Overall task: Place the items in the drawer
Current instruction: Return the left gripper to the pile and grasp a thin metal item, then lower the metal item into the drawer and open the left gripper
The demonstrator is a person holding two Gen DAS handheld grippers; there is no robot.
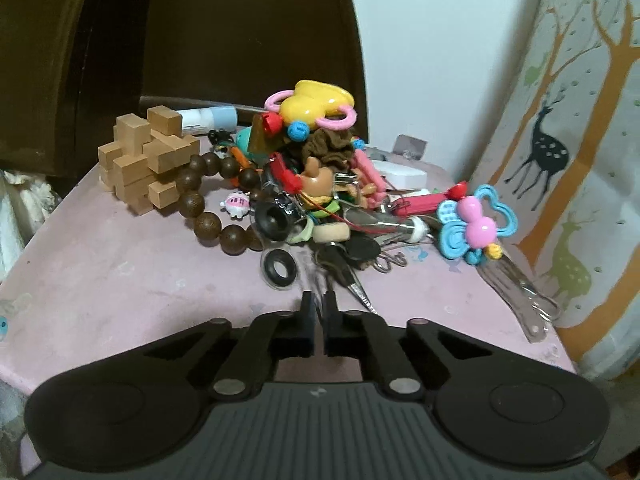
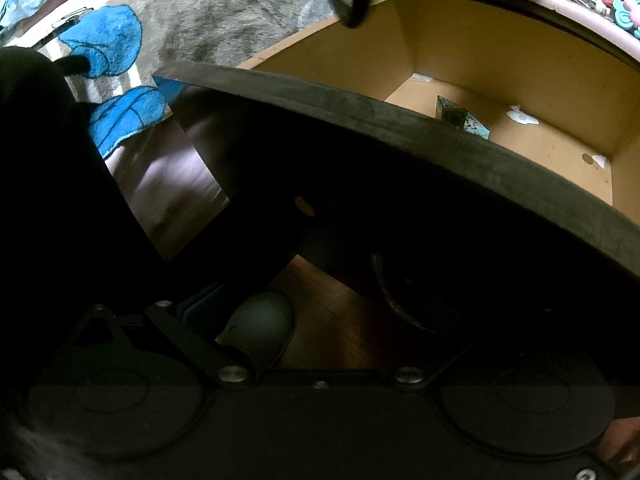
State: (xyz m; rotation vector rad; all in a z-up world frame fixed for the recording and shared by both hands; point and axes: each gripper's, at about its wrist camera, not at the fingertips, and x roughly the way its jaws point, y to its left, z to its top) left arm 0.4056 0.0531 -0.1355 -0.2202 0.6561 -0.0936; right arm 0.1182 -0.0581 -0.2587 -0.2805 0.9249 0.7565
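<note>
The left gripper [image 1: 319,306], fingers pressed nearly together on nothing, is facing the pile of trinkets [image 1: 316,184] on the pink tabletop [image 1: 120,280]. The right gripper's state cannot be told; it is working at the open drawer [image 2: 500,60]. Judged next: spreading the fingers around one trinket

The left wrist view is taken low over the pink counter [image 1: 120,280], facing the pile of trinkets [image 1: 316,184] close ahead at 12 o'clock. The right wrist view is taken from below and in front of the open drawer [image 2: 500,92], seen near at 1 o'clock. The counter edge with trinkets, at 1 o'clock there, is shared.
</note>
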